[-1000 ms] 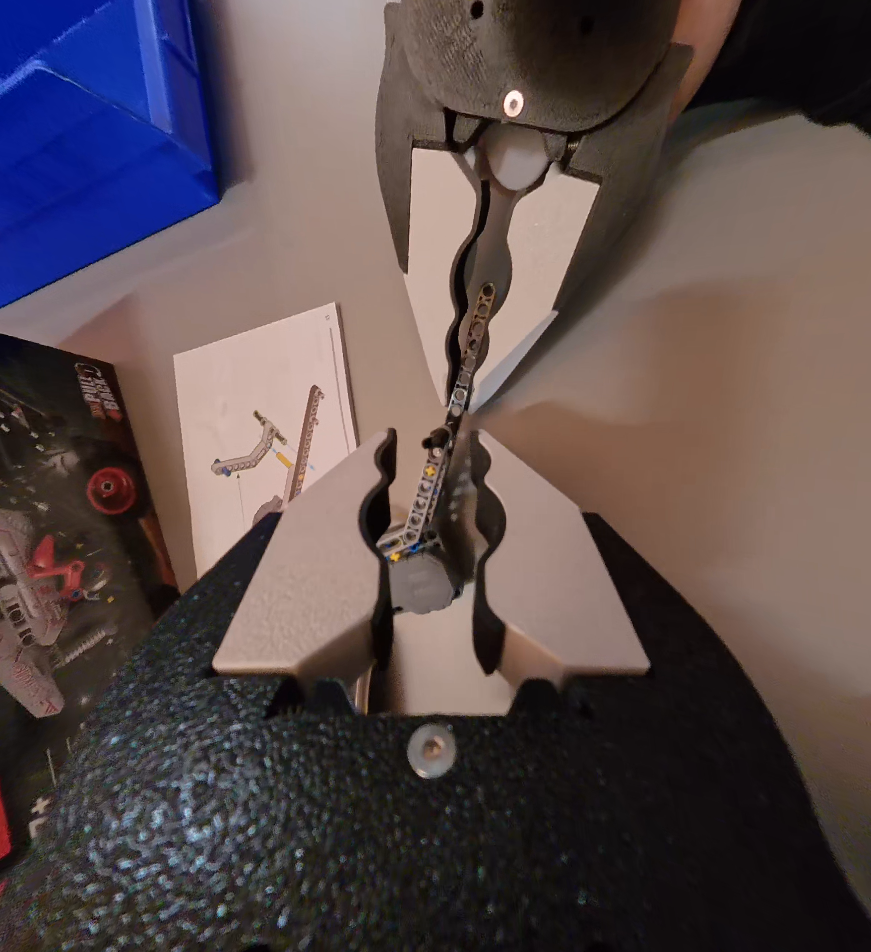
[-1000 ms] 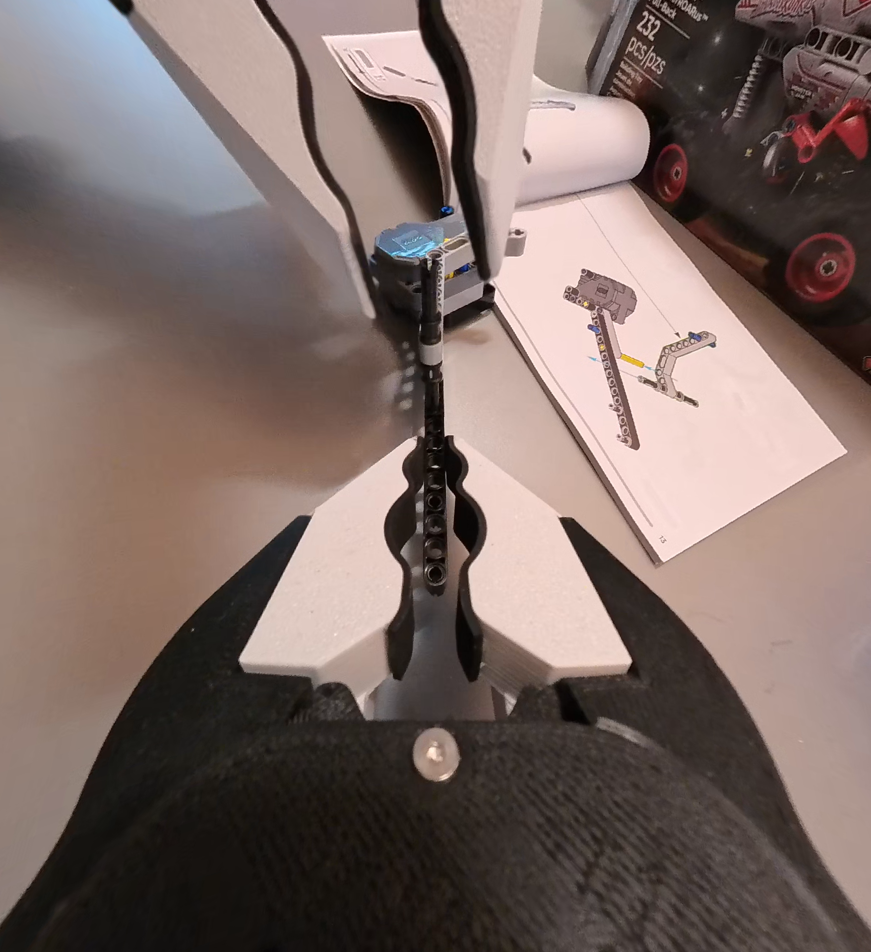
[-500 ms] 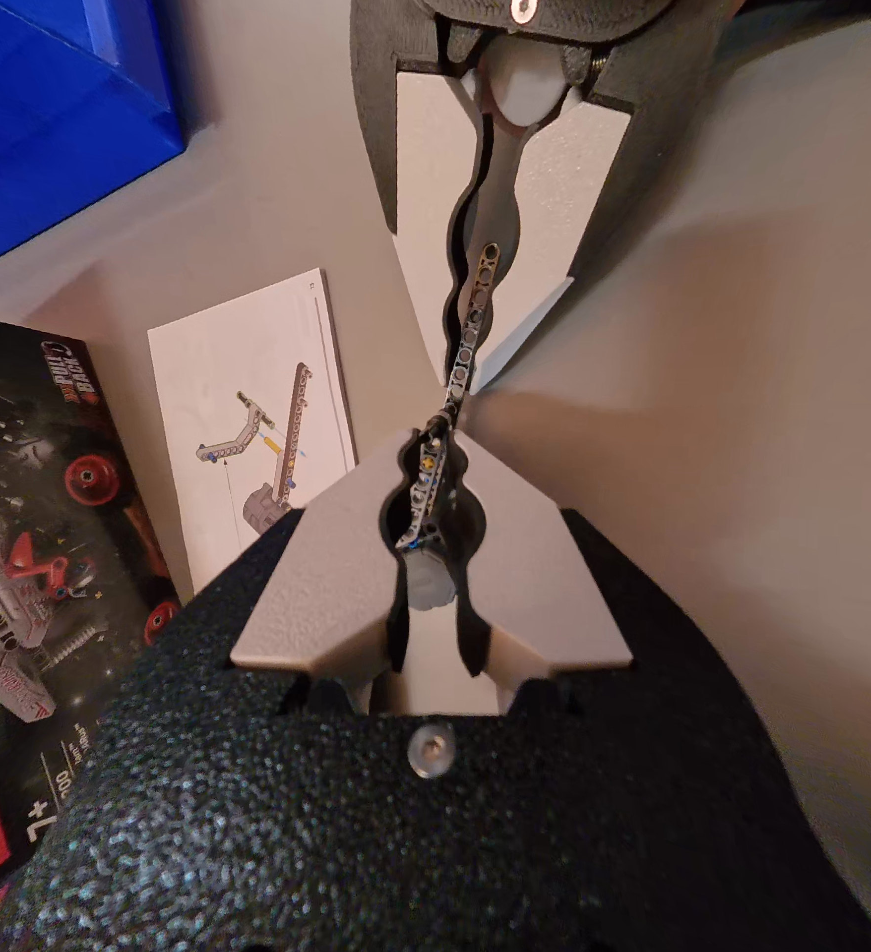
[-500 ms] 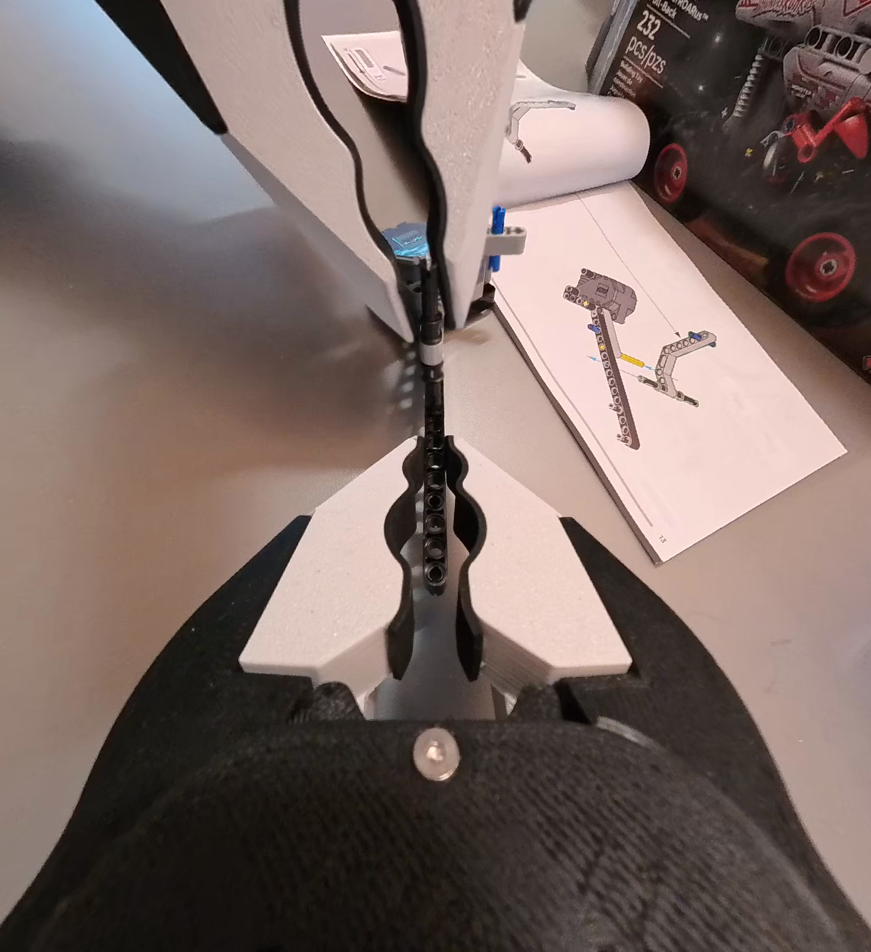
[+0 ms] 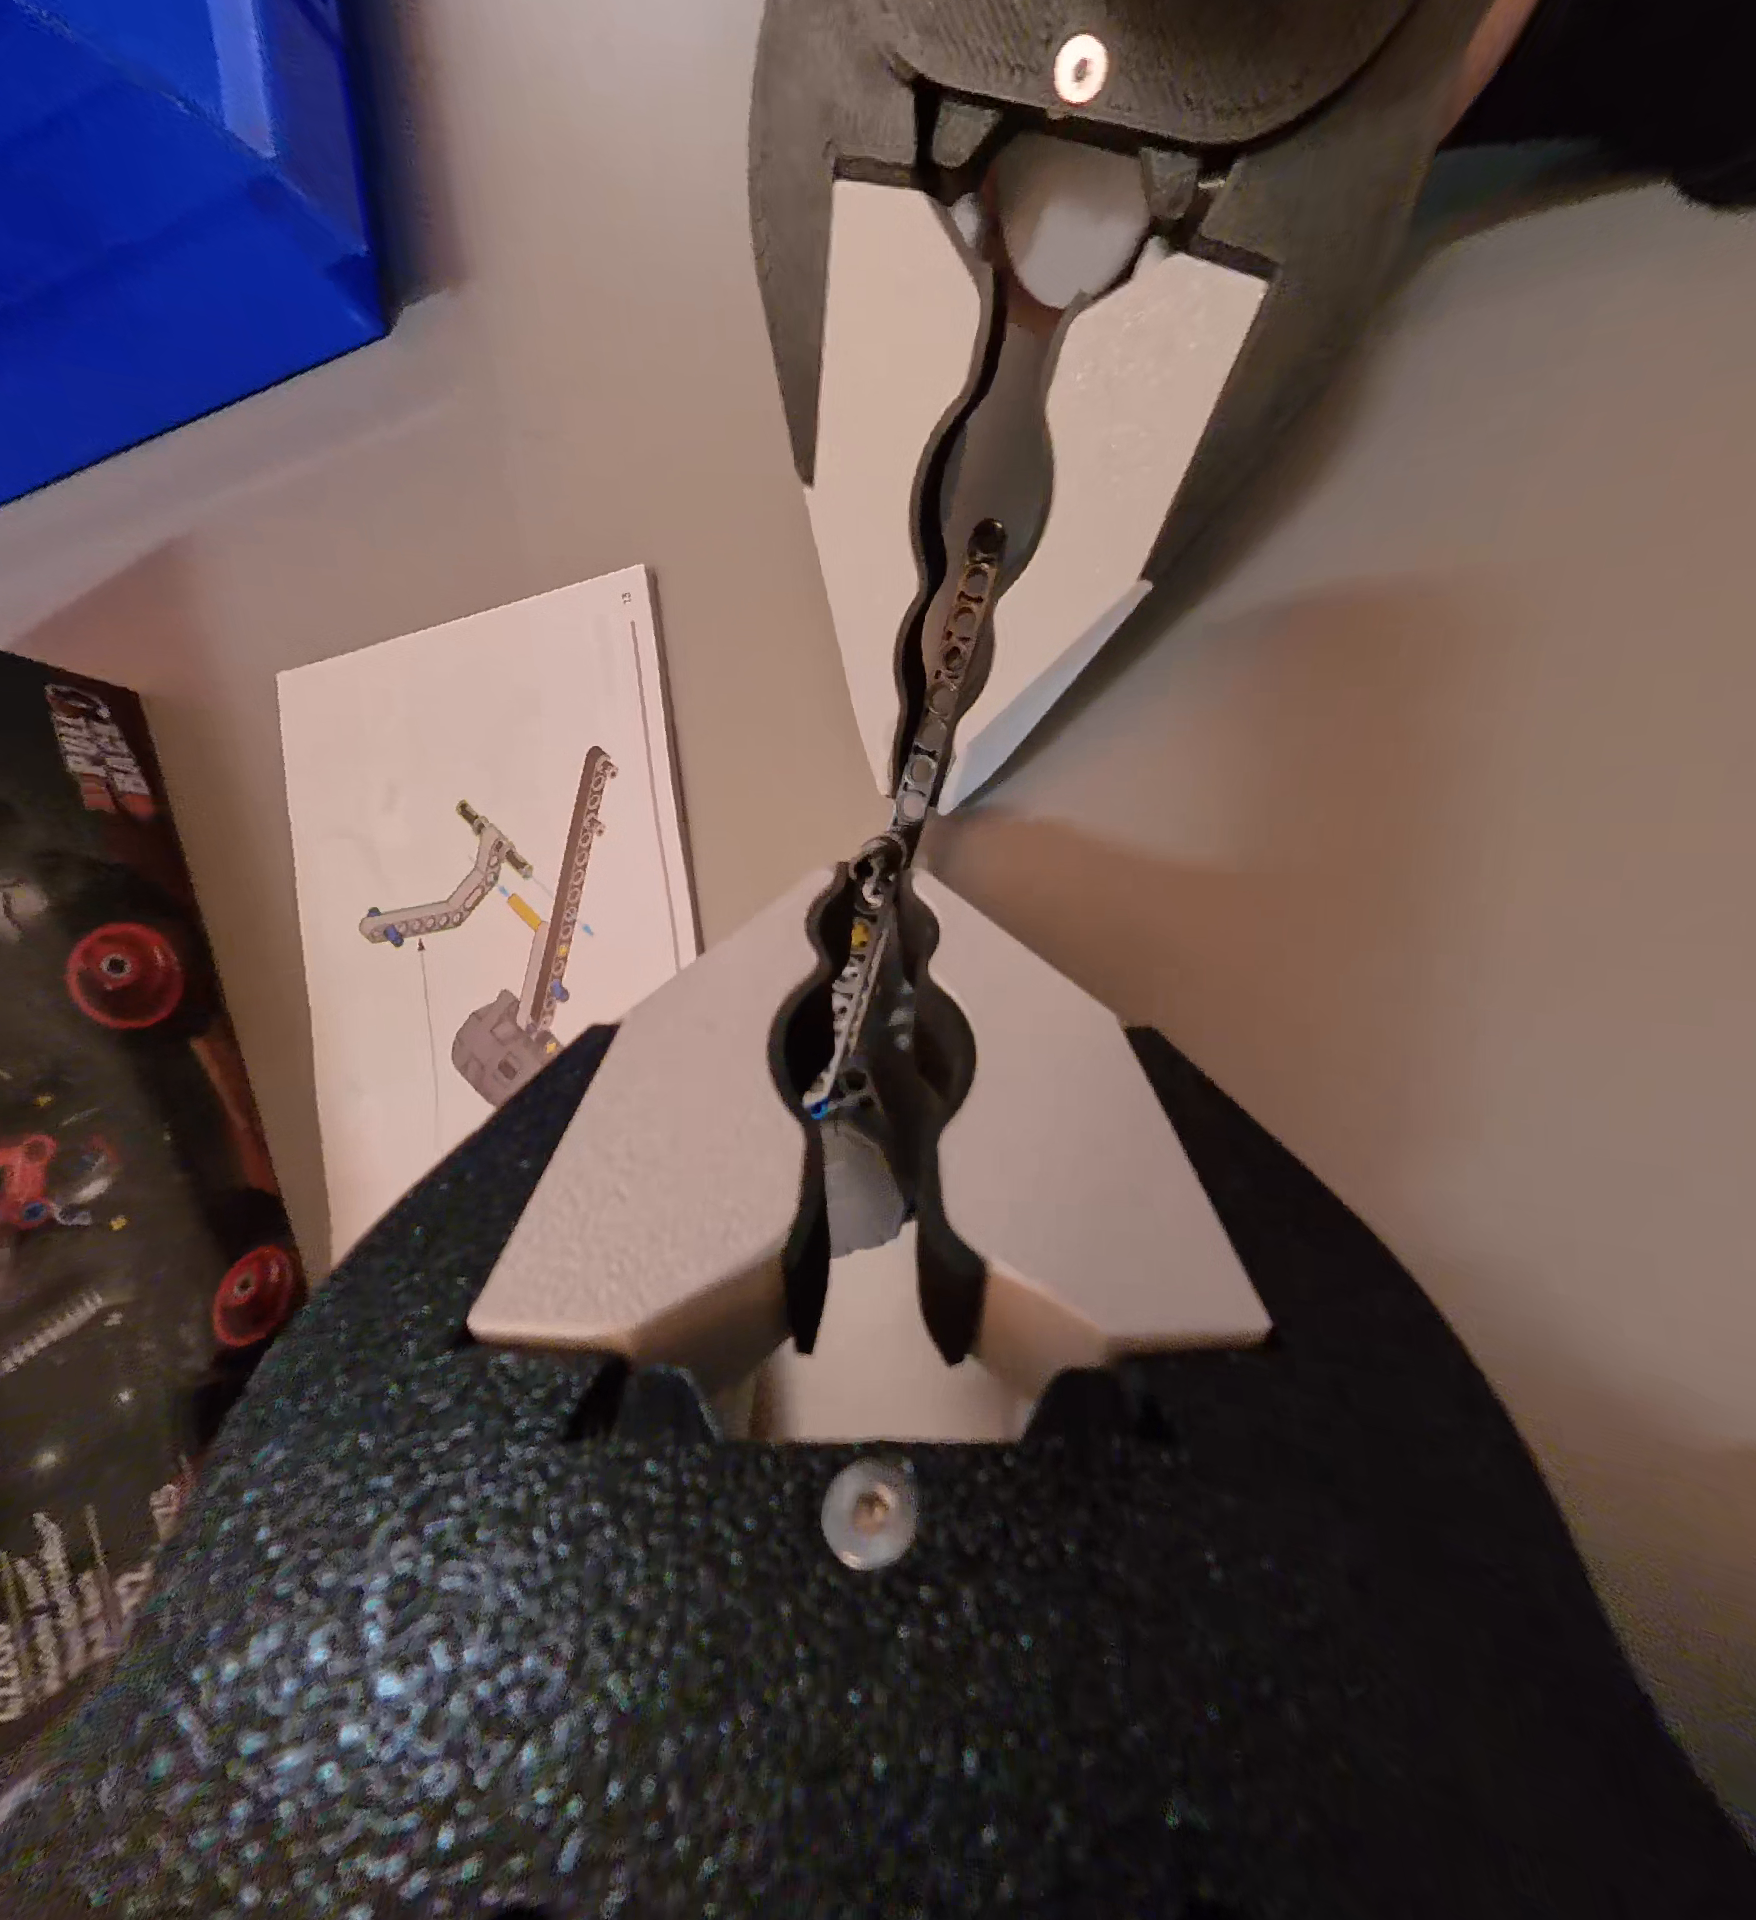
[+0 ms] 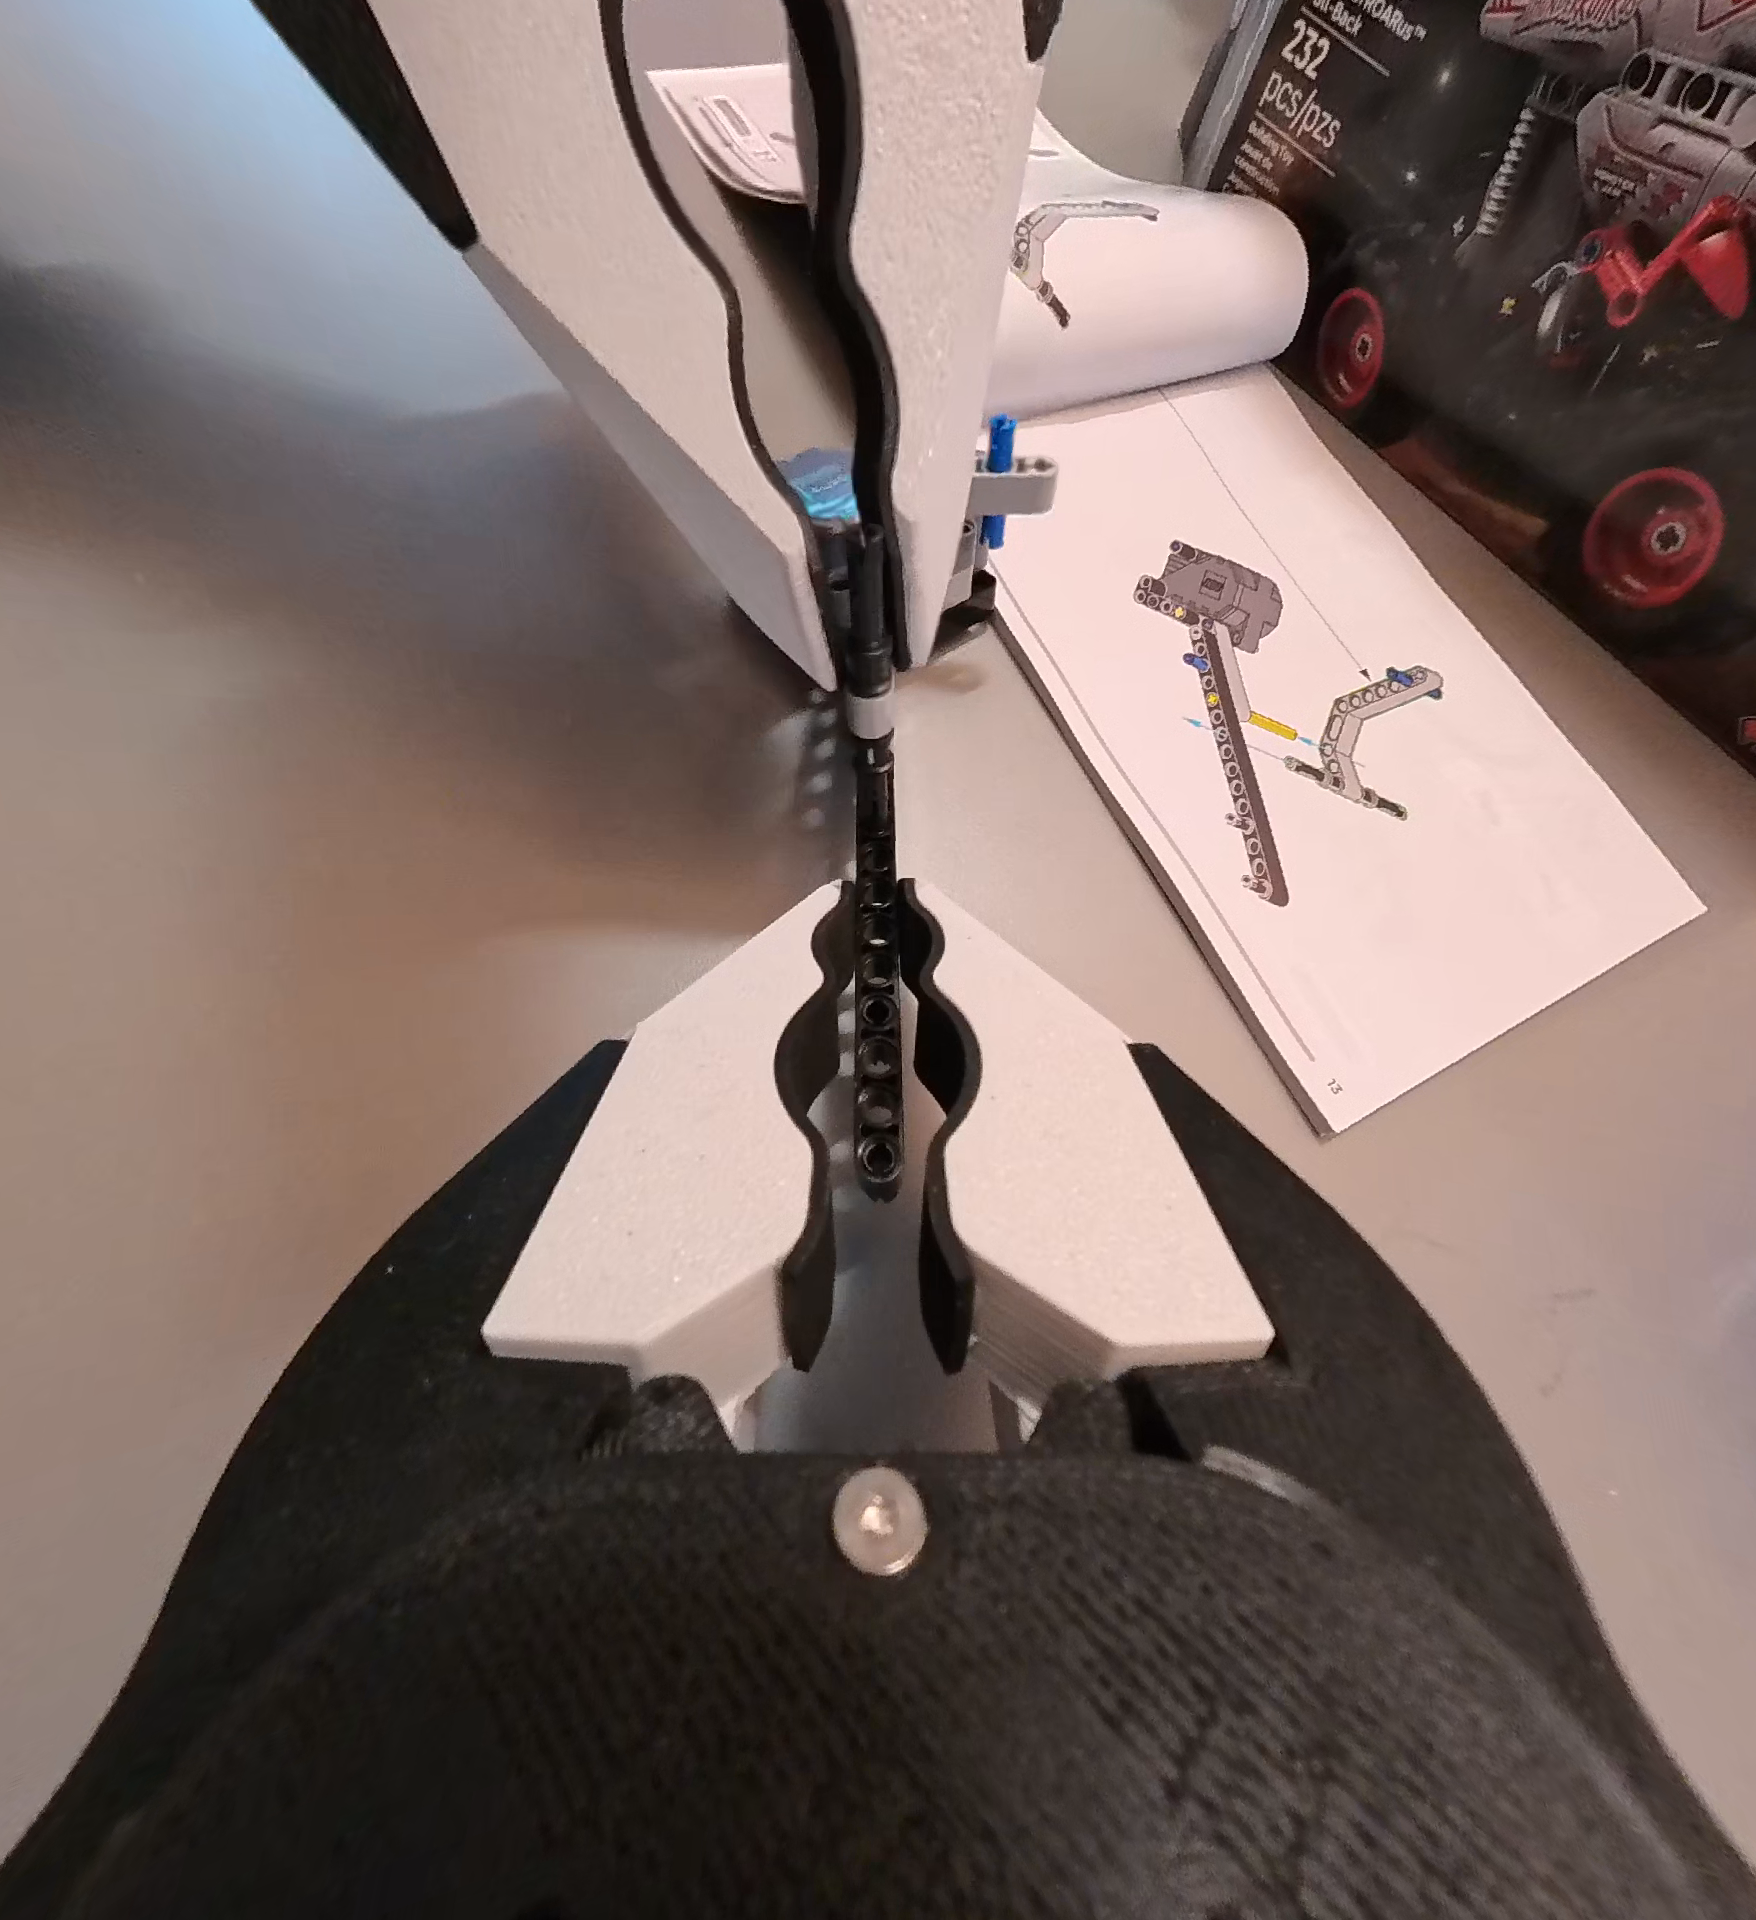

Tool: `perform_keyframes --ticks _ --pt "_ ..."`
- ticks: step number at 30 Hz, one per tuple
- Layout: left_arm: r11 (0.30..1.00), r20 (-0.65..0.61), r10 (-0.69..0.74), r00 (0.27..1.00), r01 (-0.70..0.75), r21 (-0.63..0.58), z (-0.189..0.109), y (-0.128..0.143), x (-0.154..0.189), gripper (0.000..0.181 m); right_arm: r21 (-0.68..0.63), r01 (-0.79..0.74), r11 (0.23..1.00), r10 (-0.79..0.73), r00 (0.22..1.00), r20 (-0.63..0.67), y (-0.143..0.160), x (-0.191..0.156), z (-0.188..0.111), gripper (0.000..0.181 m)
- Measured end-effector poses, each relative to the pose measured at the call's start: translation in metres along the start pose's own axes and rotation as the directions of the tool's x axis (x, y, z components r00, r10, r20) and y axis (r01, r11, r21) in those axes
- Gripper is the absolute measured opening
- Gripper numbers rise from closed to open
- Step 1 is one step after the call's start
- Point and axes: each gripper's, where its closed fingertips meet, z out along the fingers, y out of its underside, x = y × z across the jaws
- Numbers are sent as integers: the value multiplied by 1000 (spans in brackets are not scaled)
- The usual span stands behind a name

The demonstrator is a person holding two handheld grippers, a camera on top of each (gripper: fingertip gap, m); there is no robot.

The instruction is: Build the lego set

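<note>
- Closed in since a second ago: left gripper, then gaping around the grey motor block, now pinched shut over the assembly and nearer the right gripper.
- Landmark for all places: long black perforated lego beam, held in the air over the plain grey tabletop, bridging the two grippers.
- Well off to the camera-left of the beam in the left wrist view: glossy blue plastic bin, cut by the frame edge.
- Beside the beam, towards the box side: dark printed cardboard set box, only partly in frame.
- Between beam and box: open white paper instruction booklet, far page curled up.
- Right gripper clamped on the near end of the beam, holes facing the camera.
- Left gripper clamped on the far end, where the grey motor block joins; a small grey bent piece with blue pin sticking out beside its fingers.
- For a good step, probably: keep both grips firm, press straight along the joint, avoid twisting the thin beam.
- Hard to make out: the joint itself, buried between the left fingers; seating of the pins not visible.
</note>
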Motion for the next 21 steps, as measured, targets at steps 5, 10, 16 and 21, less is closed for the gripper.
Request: perform_keyframes --ticks 5,10,16,21 --pt "995 -13 97 995 -97 6 0 1 -1 5 0 4 1000 -4 1000 -5 0 1 0 4" --pt "997 -56 74 996 -72 30 0 0 -2 5 2 0 1000 0 1000 -3 -1 1 0 4" --pt "998 -71 26 997 -22 67 2 -1 -4 5 -9 -6 1000 6 1000 -14 1 1 1 5" --pt "995 -56 83 995 -79 65 2 -1 -3 4 -32 20 999 -21 1000 -24 1 -1 7 14"
